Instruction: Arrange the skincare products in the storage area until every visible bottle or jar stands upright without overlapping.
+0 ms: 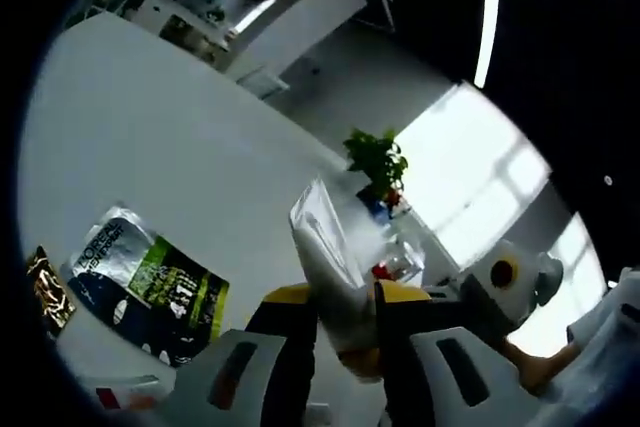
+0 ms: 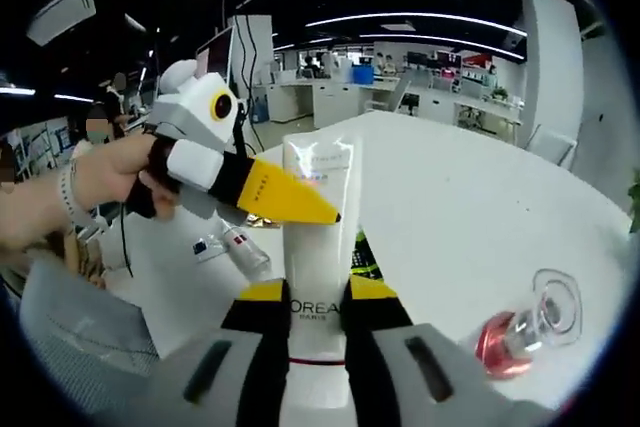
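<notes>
In the right gripper view, the right hand-held gripper [image 2: 316, 322] stands nearest, its yellow-tipped jaws closed around the lower body of a white L'Oreal tube [image 2: 316, 247], which rises upright between them above the white bench [image 2: 480, 207]. Just past the tube's upper part, the left hand-held gripper [image 2: 325, 215] comes in from the left, held by a person's hand [image 2: 110, 182]; its yellow jaws meet the tube near the flat crimped end. To the right of the tube, a clear jar with pink contents [image 2: 525, 327] lies tilted on the bench. Left of the tube, a small white bottle [image 2: 240, 247] lies on its side. A dark green packet [image 2: 362, 257] peeks out just behind the tube.

In the left gripper view, the left hand-held gripper [image 1: 345, 332] has its jaws pressed on the tube's end [image 1: 325, 247], gripping it. Beyond, to the left, the green and silver packet [image 1: 150, 282] lies flat on the bench [image 1: 180, 137], with a small gold-patterned item [image 1: 48, 289] beside it. Farther off, a potted plant [image 1: 378, 162] stands near the bench's far edge.
</notes>
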Tool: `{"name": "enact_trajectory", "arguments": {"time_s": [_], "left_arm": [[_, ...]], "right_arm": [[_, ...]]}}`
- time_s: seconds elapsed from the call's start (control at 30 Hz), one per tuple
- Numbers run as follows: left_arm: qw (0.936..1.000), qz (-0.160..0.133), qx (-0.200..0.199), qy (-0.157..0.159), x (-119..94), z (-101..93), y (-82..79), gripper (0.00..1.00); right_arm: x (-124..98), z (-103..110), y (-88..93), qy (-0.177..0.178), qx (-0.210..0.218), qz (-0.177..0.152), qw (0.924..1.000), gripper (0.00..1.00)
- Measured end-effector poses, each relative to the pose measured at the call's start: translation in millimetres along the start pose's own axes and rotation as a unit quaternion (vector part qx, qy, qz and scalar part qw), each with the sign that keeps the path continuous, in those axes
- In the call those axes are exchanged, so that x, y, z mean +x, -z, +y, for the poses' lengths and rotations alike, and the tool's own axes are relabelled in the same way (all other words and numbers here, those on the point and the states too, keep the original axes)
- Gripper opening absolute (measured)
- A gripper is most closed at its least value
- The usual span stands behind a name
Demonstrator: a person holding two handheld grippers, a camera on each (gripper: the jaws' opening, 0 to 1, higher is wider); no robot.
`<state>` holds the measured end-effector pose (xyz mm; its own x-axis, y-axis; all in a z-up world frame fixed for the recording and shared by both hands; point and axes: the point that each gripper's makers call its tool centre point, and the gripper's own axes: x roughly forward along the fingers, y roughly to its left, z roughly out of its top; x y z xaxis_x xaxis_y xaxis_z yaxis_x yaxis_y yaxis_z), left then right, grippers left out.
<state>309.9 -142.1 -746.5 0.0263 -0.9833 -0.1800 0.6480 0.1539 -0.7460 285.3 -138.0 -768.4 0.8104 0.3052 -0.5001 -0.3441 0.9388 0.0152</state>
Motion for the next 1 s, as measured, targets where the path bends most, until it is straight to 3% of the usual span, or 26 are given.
{"name": "enact_trajectory", "arguments": {"time_s": [0.4,0.5,0.6,0.67,1.0], "left_arm": [[0.9999,-0.007,-0.003,0.012,17.8,-13.0,4.1,0.17],[0.9999,-0.007,0.000,0.015,20.0,-16.0,5.4,0.17],[0.9996,-0.008,0.014,0.022,24.4,-24.2,8.9,0.17],[0.9997,-0.007,0.001,0.023,25.6,-26.7,10.2,0.16],[0.9997,-0.006,0.020,0.014,30.4,-36.4,16.4,0.11]], "right_arm": [[-11.2,-3.9,2.4,0.007,0.018,-0.014,0.9997,0.19],[-14.7,-2.8,3.6,-0.003,0.050,-0.022,0.9985,0.20],[-20.2,-5.1,5.2,0.009,0.029,-0.019,0.9994,0.21],[-23.0,-5.4,5.3,0.009,0.029,-0.020,0.9994,0.21],[-27.3,-10.8,8.8,0.015,0.018,-0.017,0.9996,0.27]]}}
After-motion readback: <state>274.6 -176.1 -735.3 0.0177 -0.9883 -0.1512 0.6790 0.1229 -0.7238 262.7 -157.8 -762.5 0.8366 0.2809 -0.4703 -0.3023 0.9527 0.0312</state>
